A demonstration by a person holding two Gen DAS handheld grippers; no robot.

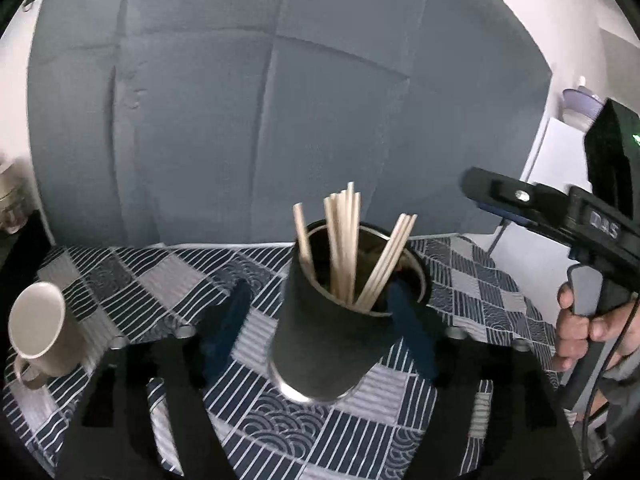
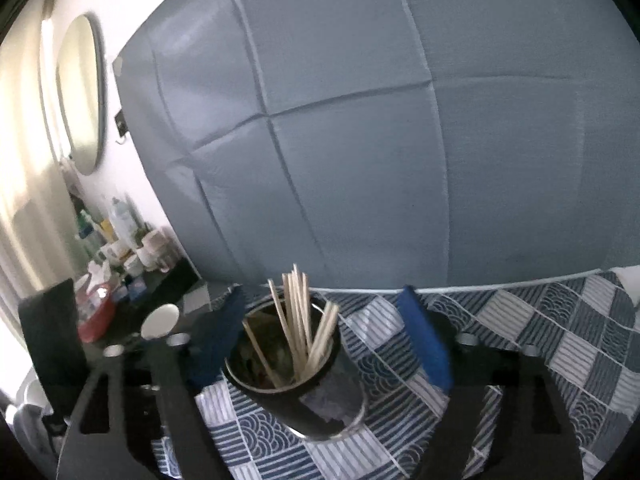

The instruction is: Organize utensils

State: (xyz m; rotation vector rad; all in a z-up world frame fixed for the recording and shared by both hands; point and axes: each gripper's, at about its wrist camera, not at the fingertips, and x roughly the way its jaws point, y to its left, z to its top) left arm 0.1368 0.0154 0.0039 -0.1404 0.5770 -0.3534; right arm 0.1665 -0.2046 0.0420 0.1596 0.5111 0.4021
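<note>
A dark cylindrical holder (image 1: 320, 340) stands on the patterned tablecloth (image 1: 140, 272) with several wooden chopsticks (image 1: 344, 240) upright in it, fanned apart. My left gripper (image 1: 318, 290) is open, one blue-padded finger on each side of the holder, with no pad seen pressing on it. In the right wrist view the same holder (image 2: 320, 400) and chopsticks (image 2: 298, 320) sit between the spread fingers of my right gripper (image 2: 322, 294), which is open and holds nothing. A hand (image 1: 576, 328) grips the right gripper's black housing (image 1: 580, 220) at the right edge.
A cream mug (image 1: 40, 328) stands at the table's left, also seen as the mug (image 2: 160, 320) beyond my left finger. A grey creased backdrop (image 2: 360, 140) hangs behind the table. A dark side shelf holds bottles (image 2: 116, 232) and a red container (image 2: 96, 312).
</note>
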